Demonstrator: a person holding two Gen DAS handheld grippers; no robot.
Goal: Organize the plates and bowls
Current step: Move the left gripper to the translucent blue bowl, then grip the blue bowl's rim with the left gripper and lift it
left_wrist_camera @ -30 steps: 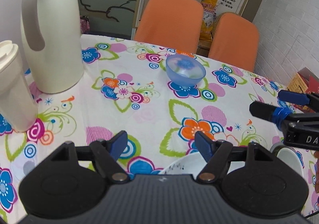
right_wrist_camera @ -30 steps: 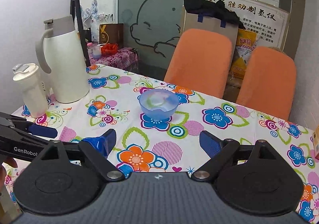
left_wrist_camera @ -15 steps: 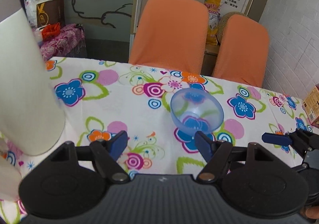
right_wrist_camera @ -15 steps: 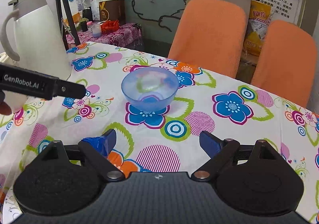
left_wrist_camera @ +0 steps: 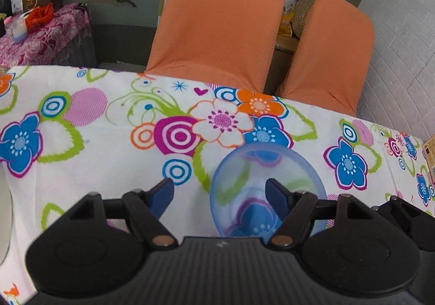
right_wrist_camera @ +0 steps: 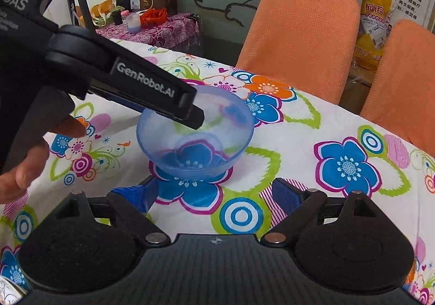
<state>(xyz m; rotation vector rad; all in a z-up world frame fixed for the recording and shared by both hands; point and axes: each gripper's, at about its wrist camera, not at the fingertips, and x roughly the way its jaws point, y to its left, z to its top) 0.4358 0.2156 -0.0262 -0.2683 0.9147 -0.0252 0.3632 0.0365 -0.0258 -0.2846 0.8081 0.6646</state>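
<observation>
The left wrist camera looked forward and steeply down between the open fingers of the left gripper (left_wrist_camera: 218, 196), close above a translucent blue plastic bowl (left_wrist_camera: 244, 169) on the flower-printed tablecloth (left_wrist_camera: 81, 120), facing two orange fabric-covered chairs (left_wrist_camera: 223, 19). The right wrist camera sat lower and slightly farther back behind the right gripper (right_wrist_camera: 217, 191), facing the same chairs (right_wrist_camera: 296, 33). Both views shared the bowl (right_wrist_camera: 228, 125), the cloth (right_wrist_camera: 312, 125) and the chairs; the right view also took in the left gripper (right_wrist_camera: 155, 87) over the bowl.
</observation>
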